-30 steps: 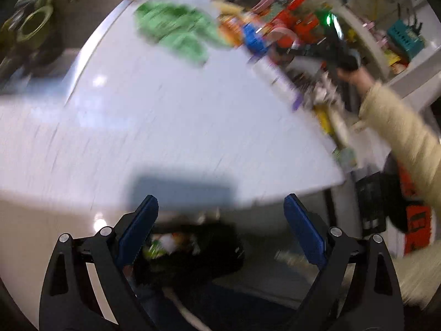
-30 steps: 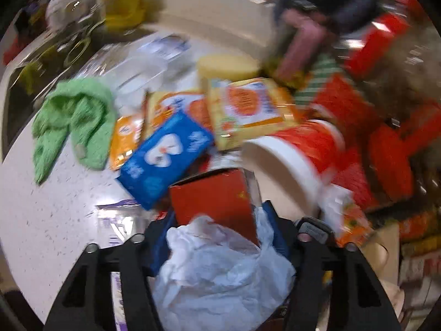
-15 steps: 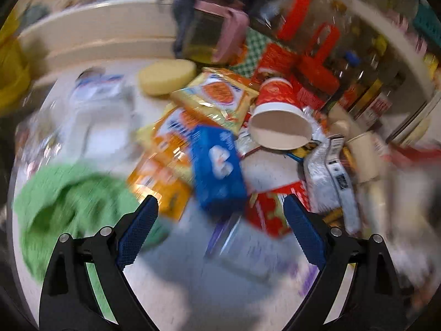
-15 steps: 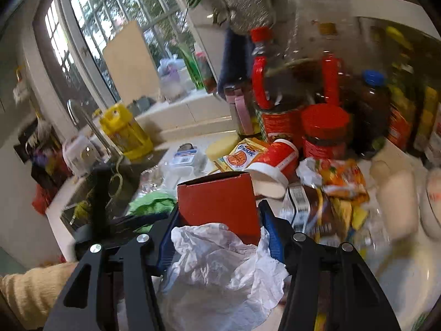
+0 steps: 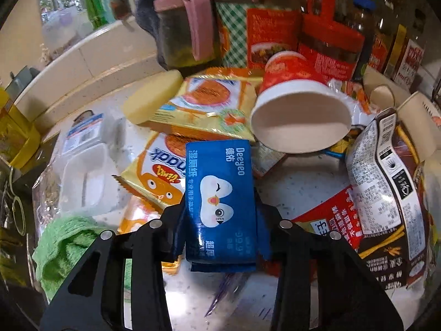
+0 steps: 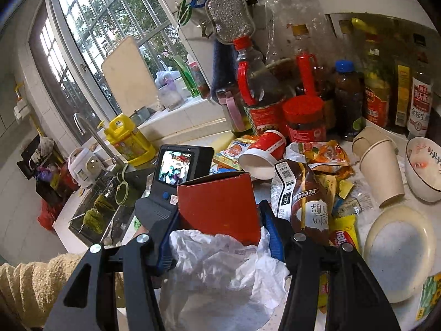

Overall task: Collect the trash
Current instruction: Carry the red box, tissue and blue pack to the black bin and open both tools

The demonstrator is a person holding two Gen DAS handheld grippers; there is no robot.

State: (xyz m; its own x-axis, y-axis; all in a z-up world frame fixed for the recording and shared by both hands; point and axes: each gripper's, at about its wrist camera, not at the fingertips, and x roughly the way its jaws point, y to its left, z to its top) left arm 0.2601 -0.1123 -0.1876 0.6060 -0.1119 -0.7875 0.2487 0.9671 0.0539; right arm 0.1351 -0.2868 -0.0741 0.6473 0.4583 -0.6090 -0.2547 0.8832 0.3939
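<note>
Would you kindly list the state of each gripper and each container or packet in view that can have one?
left gripper: jaws just closed, shut on blue wipes pack
right gripper: shut on red carton, top open, crumpled white paper beside it
red paper cup: tipped on its side, looks empty
beige paper cups: nested, lying tilted
white bowl: upright
red-lidded jar: upright, lid on

landmark: red paper cup (image 5: 297, 110) | free: bare tabletop (image 5: 303, 190) patch just below its mouth | blocked: snack wrappers (image 5: 209, 107) touching its left; jars (image 5: 328, 41) behind; brown packet (image 5: 386, 182) to the right; green cloth (image 5: 66, 245) far left
</note>
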